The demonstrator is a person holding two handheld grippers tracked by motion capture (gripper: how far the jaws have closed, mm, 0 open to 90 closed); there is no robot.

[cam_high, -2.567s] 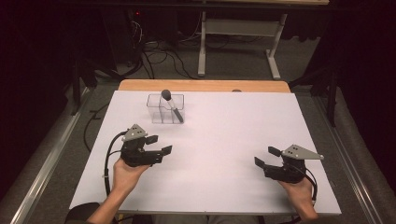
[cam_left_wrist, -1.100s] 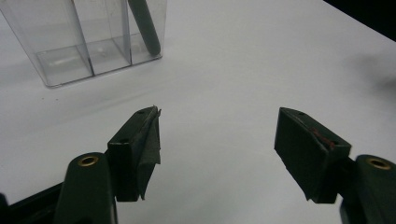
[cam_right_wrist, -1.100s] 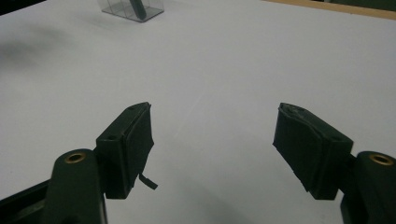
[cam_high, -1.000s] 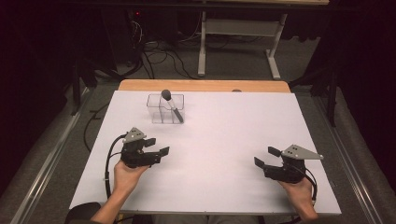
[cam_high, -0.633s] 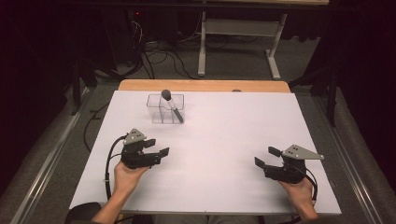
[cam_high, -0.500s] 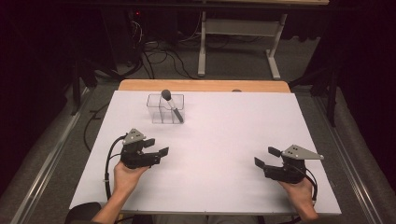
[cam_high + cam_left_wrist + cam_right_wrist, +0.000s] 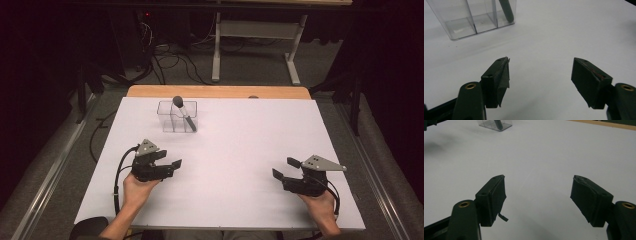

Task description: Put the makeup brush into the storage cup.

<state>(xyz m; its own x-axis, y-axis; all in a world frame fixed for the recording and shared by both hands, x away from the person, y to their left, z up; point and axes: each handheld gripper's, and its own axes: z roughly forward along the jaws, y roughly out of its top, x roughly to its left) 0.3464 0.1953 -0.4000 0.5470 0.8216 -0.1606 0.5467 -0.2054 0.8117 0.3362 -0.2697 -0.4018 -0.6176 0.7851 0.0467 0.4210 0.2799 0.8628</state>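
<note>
A clear plastic box (image 7: 177,116) with compartments stands at the back left of the white table (image 7: 240,145). A dark brush-like tool with a round grey head (image 7: 178,101) leans in its right compartment; the left gripper view has the box (image 7: 471,20) and the tool's dark handle (image 7: 507,10) at the top. My left gripper (image 7: 172,166) rests open near the front left, well short of the box. My right gripper (image 7: 285,170) rests open near the front right. In each gripper view the left gripper (image 7: 540,75) and right gripper (image 7: 537,193) hold nothing.
A wooden strip (image 7: 215,91) runs along the table's far edge. Behind it the floor holds cables (image 7: 175,60) and a grey table frame (image 7: 255,35). Metal rails (image 7: 55,165) flank the table on both sides. The box (image 7: 496,124) sits far off in the right gripper view.
My left gripper has drawn back slightly toward the front edge of the table. The right gripper and the box have not moved.
</note>
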